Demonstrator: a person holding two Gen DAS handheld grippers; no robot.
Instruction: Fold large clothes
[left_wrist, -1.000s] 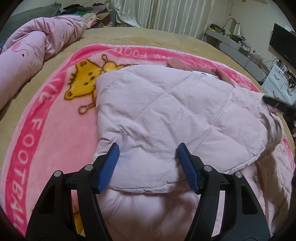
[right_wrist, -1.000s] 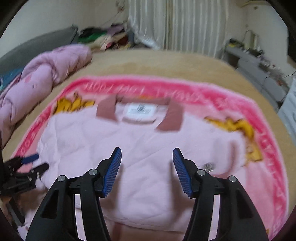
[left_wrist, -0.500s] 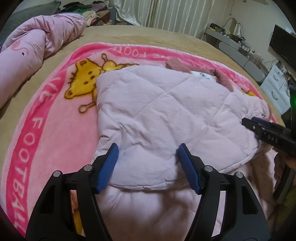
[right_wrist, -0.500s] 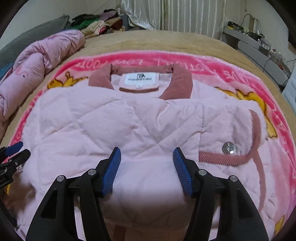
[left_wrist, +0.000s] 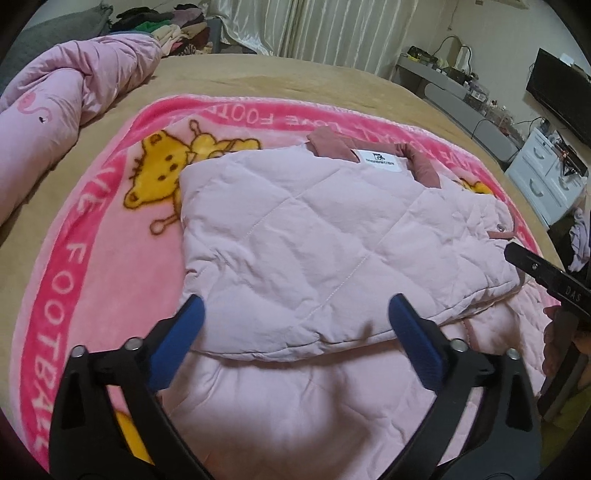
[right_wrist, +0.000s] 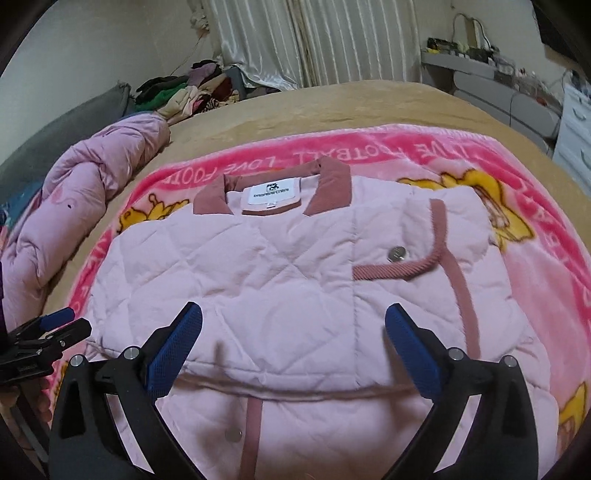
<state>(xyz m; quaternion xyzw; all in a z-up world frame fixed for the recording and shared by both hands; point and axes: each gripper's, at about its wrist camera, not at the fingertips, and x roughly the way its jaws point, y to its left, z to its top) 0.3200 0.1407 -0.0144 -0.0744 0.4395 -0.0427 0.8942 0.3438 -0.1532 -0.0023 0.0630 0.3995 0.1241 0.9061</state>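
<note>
A pale pink quilted jacket with a dusty-rose collar lies on a pink cartoon blanket, its sides folded over the middle. My left gripper hovers over the jacket's near left part, jaws opening wide, nothing between the blue pads. My right gripper hangs over the jacket's near middle, jaws likewise opening wide, holding nothing. The right gripper's black finger shows at the right edge of the left wrist view. The left gripper's tip shows at the left edge of the right wrist view.
The pink blanket covers a tan bed. A bunched pink duvet lies along the left. Piled clothes sit at the far corner. White drawers and a grey desk stand to the right.
Both grippers' jaws have spread much wider. The right gripper swung across over the jacket; its view went from blurred to sharp. The left view pulled back slightly, so more of the collar shows.
</note>
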